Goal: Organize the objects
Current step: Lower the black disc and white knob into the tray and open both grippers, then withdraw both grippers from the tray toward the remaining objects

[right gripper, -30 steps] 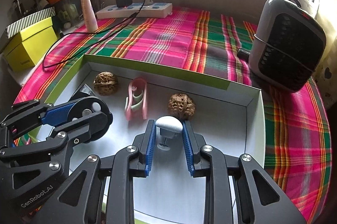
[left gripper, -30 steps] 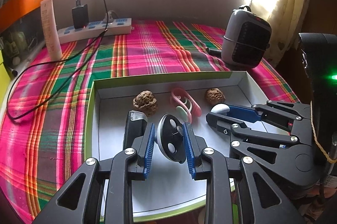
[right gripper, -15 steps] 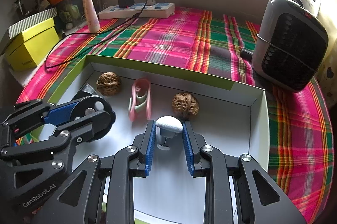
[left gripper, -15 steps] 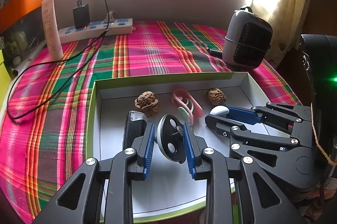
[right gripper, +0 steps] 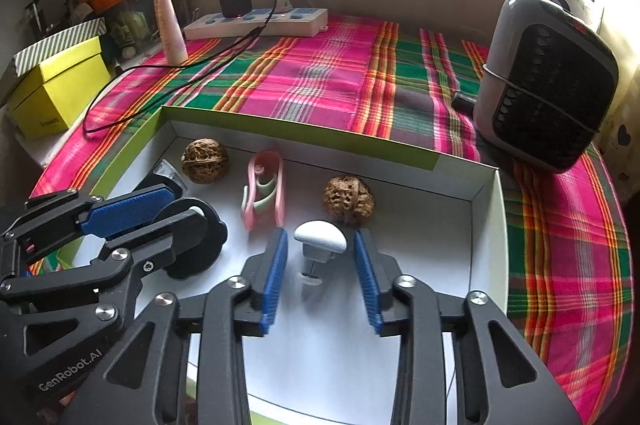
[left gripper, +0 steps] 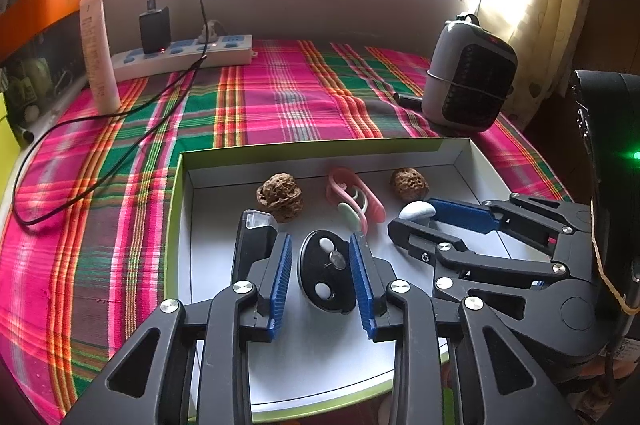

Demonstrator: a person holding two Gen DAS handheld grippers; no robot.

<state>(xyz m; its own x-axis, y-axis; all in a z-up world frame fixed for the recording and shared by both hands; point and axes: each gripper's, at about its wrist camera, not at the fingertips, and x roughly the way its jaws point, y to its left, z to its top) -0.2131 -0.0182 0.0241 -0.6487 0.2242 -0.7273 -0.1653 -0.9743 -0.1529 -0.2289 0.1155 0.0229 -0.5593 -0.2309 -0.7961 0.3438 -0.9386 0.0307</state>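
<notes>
Resting inside one white tray (right gripper: 484,225) are two walnuts, one pink clip, a black disc and a white knob.
The left gripper (left gripper: 322,273) stands spread around the black disc (left gripper: 326,275), pads just clear of it; the right gripper (right gripper: 320,261) gapes around the white knob (right gripper: 320,239), gripping nothing. Walnuts (right gripper: 205,161) (right gripper: 349,200) flank the pink clip (right gripper: 262,195) along the far wall.

You saw a plaid cloth (right gripper: 320,81) in pink, green and orange, a white tray (right gripper: 486,225) edged lime green, brown walnuts (right gripper: 349,200), a pink clip (right gripper: 264,189), and blue claw pads (right gripper: 276,275).
</notes>
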